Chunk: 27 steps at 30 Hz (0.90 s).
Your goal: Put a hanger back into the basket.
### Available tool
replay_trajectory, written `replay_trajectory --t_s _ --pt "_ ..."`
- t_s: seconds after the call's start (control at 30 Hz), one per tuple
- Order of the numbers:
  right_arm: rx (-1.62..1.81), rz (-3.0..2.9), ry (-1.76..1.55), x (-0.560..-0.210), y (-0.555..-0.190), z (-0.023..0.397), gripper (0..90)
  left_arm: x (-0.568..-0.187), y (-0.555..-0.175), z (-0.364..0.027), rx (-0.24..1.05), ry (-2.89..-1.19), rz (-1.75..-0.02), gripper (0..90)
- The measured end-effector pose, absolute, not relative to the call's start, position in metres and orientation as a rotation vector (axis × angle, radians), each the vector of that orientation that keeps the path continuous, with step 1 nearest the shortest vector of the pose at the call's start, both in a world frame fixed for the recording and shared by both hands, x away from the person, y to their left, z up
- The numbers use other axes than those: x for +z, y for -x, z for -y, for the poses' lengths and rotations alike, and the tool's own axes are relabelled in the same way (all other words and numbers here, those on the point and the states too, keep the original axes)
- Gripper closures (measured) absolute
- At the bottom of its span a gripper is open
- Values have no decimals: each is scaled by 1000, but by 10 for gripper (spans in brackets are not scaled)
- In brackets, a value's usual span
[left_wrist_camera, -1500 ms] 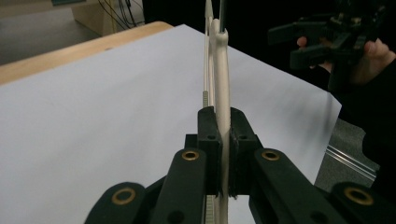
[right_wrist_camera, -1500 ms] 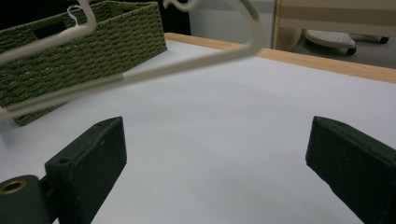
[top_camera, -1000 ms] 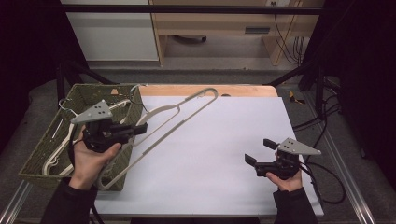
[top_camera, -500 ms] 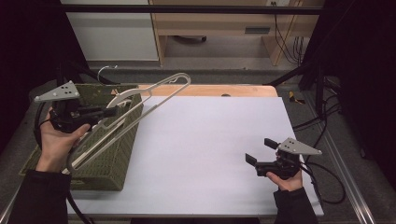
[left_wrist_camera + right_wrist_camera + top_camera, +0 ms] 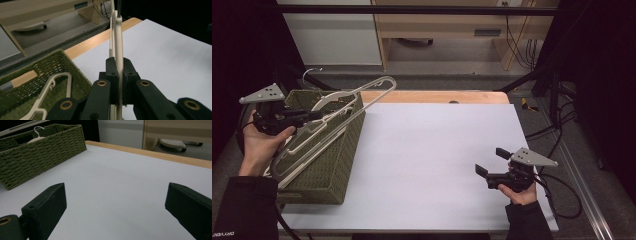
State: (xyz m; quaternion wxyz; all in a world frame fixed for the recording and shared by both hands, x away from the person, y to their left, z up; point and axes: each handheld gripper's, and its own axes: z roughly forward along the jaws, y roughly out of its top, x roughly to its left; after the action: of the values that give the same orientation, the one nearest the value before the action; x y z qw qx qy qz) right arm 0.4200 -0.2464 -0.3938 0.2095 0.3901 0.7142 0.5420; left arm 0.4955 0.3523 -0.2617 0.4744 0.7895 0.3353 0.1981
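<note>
A cream hanger (image 5: 371, 92) slants over the green woven basket (image 5: 343, 150) at the table's left edge. My left gripper (image 5: 319, 115) is shut on the hanger's thin bar. In the left gripper view the black jaws (image 5: 119, 63) pinch that hanger (image 5: 118, 35) edge-on, and it runs away toward the table's far side. Below it in the basket (image 5: 51, 61) lies another cream hanger (image 5: 52, 83). Near the table's front right my right gripper (image 5: 492, 161) rests open and empty; its own view (image 5: 115, 197) has bare white table between the jaws.
The white tabletop (image 5: 437, 145) spreads between the basket and my right hand, with a wooden strip (image 5: 437, 96) along its far edge. In the right gripper view the basket (image 5: 37, 148) stands far left with a hanger's hook (image 5: 38, 130) poking above it. Cables trail off the right side.
My left hand has carried the hanger leftward, from over the basket's table-side rim to over the basket's far left. The right hand has stayed put.
</note>
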Motion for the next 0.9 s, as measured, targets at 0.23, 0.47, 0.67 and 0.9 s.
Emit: replay_trajectory --t_s 0.23,0.47,0.67,0.9 --pt "1507 -1986 -1092 -393 -420 246 42 -269 -501 -374 496 -1909 -870 859" --pt "1506 -1986 -1095 -393 -420 246 39 -275 -505 -387 517 -1924 -909 858" --pt "1506 -1985 -1081 -393 -420 248 36 -281 -507 -399 527 -1912 -952 859" --pt "1499 -1989 -1079 -394 -421 246 35 -293 -508 -416 538 -1915 -1005 858"
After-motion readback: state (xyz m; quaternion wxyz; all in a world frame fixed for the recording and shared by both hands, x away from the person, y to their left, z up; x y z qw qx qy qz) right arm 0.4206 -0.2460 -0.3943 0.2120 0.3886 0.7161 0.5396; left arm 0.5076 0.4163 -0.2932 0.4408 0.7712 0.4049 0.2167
